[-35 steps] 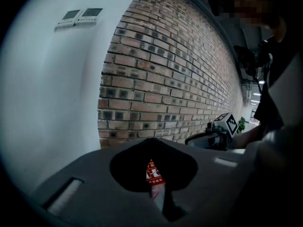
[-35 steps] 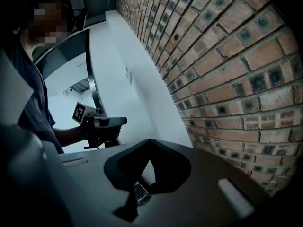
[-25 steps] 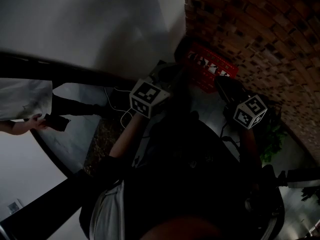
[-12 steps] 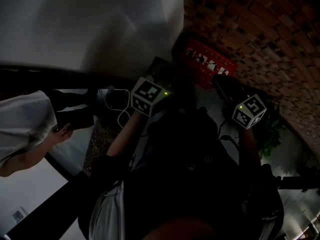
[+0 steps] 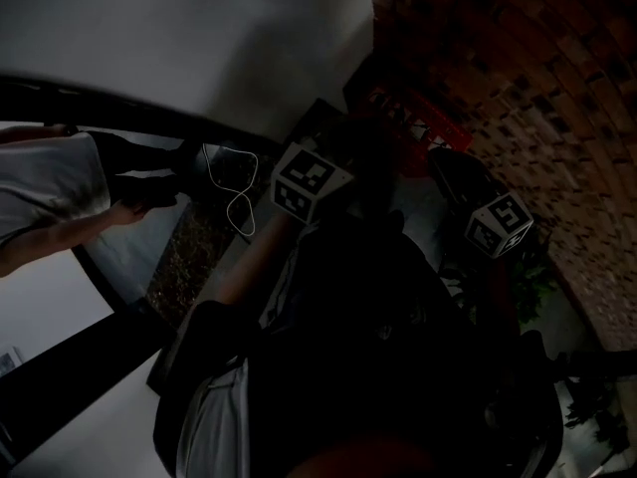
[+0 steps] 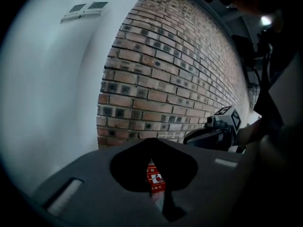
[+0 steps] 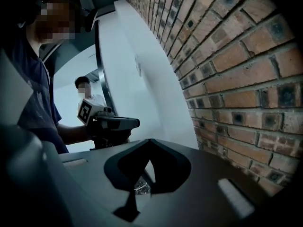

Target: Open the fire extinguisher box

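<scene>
The red fire extinguisher box point(image 5: 418, 127) stands on the floor at the foot of the brick wall, dim in the head view. My left gripper point(image 5: 343, 152) is held just short of it, its marker cube nearer me. A thin strip of the red box point(image 6: 155, 179) shows through the slit between the left gripper's point(image 6: 151, 150) jaws, which stand shut with nothing in them. My right gripper point(image 5: 443, 162) hovers to the right of the box, beside the wall. Its jaws point(image 7: 149, 150) are also shut and hold nothing.
The brick wall point(image 5: 518, 68) runs along the right and a white wall point(image 5: 199, 38) along the left. A person in a white shirt point(image 5: 50, 187) stands at the left near a loose white cable point(image 5: 234, 202). A green plant point(image 5: 537, 267) sits low on the right.
The left gripper has risen a little toward the red box. The right gripper has barely moved. The person at the left has shifted upward in the view.
</scene>
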